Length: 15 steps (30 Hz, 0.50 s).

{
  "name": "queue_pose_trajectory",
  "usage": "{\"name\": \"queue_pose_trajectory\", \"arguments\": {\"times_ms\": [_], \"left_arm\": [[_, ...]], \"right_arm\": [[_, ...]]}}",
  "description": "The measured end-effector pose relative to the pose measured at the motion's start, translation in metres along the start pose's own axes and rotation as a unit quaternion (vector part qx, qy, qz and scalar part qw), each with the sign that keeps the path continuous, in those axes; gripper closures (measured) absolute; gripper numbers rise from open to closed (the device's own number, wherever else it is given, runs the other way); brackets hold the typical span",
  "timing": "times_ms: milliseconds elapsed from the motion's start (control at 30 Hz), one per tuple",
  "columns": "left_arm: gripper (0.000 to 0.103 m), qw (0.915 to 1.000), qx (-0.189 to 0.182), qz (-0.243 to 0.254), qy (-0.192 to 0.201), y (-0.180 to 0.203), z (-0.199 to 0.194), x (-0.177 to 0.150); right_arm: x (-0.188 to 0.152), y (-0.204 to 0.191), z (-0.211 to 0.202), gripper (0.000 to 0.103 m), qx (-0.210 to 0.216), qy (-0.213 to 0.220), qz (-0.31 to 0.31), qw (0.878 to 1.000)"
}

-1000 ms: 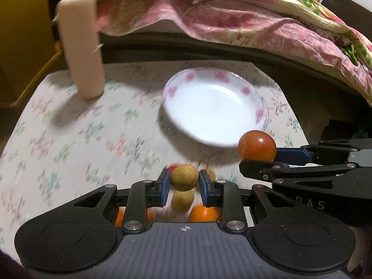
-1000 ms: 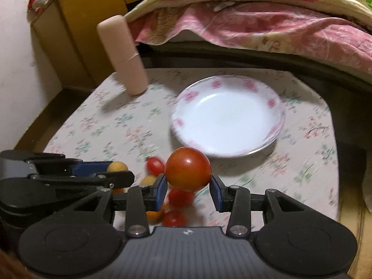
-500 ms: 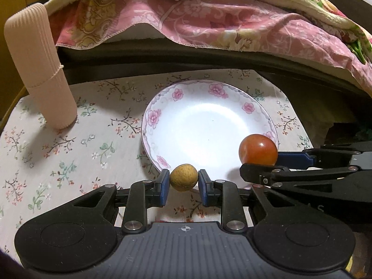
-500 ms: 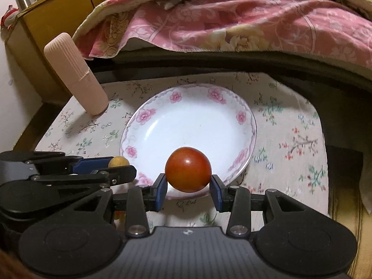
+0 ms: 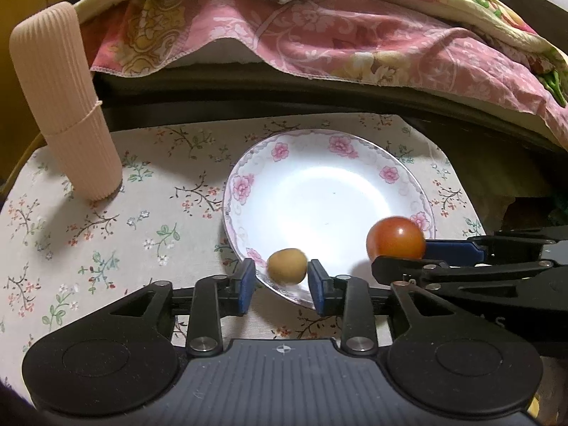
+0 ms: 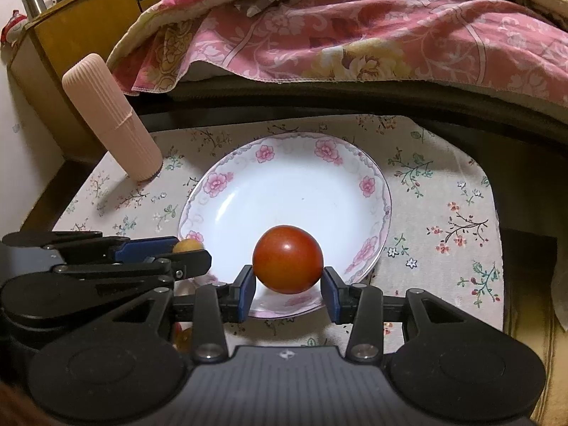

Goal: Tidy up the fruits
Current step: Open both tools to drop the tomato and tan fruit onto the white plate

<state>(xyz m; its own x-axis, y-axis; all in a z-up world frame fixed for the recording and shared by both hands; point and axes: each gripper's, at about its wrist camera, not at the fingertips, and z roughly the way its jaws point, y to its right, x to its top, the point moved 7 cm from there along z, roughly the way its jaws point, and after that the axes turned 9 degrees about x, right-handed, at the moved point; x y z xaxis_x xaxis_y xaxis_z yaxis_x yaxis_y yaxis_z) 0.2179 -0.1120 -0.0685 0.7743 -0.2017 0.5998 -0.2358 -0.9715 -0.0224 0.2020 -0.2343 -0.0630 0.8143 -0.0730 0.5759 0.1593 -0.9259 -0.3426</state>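
Note:
A white plate with pink flowers (image 5: 245, 184) (image 6: 369, 184) lies on the floral tablecloth (image 5: 106, 234). My left gripper (image 5: 281, 284) hangs over the plate's near rim. Its jaws are opening, and a small tan fruit (image 5: 287, 266) sits loose between them with a gap beside the left pad. It also peeks out at the left gripper's tip (image 6: 188, 245) in the right wrist view. My right gripper (image 6: 288, 284) is over the near part of the plate. Its jaws are starting to open, but both pads still touch the red tomato (image 6: 287, 264) (image 5: 396, 238).
A tall ribbed pink case (image 5: 64, 106) (image 6: 110, 117) stands at the table's far left. Behind the table a pink floral blanket (image 5: 355, 35) hangs over a bed's dark edge. A yellow cabinet (image 6: 71, 35) stands far left. Part of an orange fruit (image 6: 183, 337) shows under the grippers.
Both grippers carried their fruits forward from the fruit pile to the plate's near rim. The left jaws have parted, and the tan fruit is now free of the left pad.

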Motion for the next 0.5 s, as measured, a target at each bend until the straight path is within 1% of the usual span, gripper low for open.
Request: {"name": "queue_pose_trajectory", "arguments": {"times_ms": [67, 167, 367, 500], "left_arm": [[0.053, 1.0, 0.001, -0.005, 0.0, -0.002, 0.0, 0.0], [0.048, 0.9999, -0.002, -0.01, 0.003, -0.003, -0.003, 0.001], [0.041, 0.9998, 0.0, -0.01, 0.016, -0.002, -0.013, 0.004], [0.039, 0.9998, 0.002, -0.01, 0.015, -0.002, -0.017, -0.001]], "right_arm": [[0.0, 0.0, 0.0, 0.061, 0.001, 0.0, 0.0, 1.0], [0.003, -0.001, -0.003, 0.061, 0.0, 0.011, -0.003, 1.0], [0.011, -0.001, -0.016, 0.061, 0.01, 0.034, 0.009, 0.999], [0.011, -0.003, -0.019, 0.061, 0.013, 0.035, 0.008, 0.999]]}}
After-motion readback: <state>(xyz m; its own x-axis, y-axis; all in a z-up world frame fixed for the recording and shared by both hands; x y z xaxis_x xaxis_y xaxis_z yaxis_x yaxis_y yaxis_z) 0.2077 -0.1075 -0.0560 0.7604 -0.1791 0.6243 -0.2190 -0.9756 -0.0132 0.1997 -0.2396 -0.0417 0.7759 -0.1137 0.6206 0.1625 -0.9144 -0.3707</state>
